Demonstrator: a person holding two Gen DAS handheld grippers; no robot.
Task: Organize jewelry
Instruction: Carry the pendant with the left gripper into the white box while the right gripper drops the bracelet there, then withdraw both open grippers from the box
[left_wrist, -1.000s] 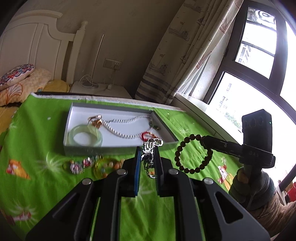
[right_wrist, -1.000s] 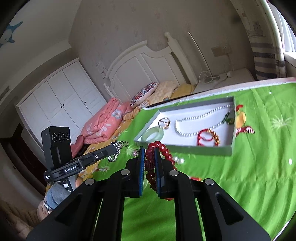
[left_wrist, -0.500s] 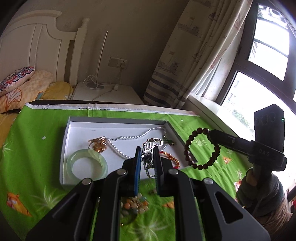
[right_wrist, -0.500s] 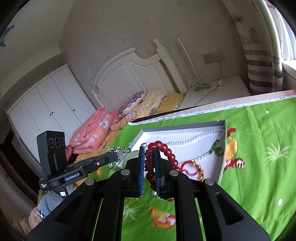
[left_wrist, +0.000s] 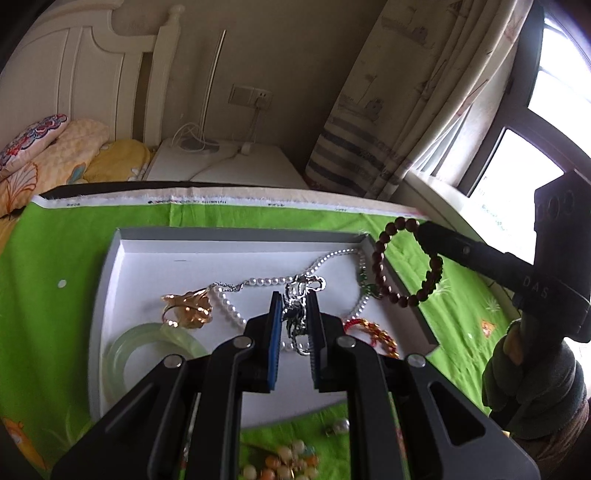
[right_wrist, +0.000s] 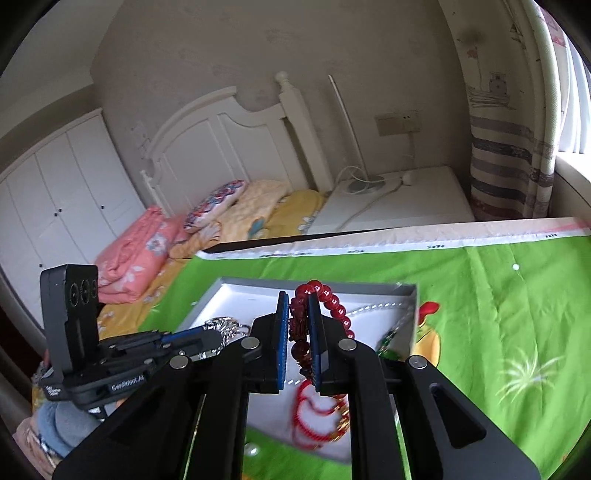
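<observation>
Both pieces hang over the white tray (left_wrist: 110, 266), which sits on the green cloth of the table (left_wrist: 51, 258) at centre frame, probably so that each drops inside when released. The left hand-held gripper (left_wrist: 294, 321) pinches a silver chain (left_wrist: 301, 291) above the pearl necklace (left_wrist: 258, 282); the right hand-held gripper (right_wrist: 298, 332) pinches a red bead bracelet (right_wrist: 334, 302). At lower left of the right view, the other tool reads "GenRobot.AI" (right_wrist: 127, 384).
</observation>
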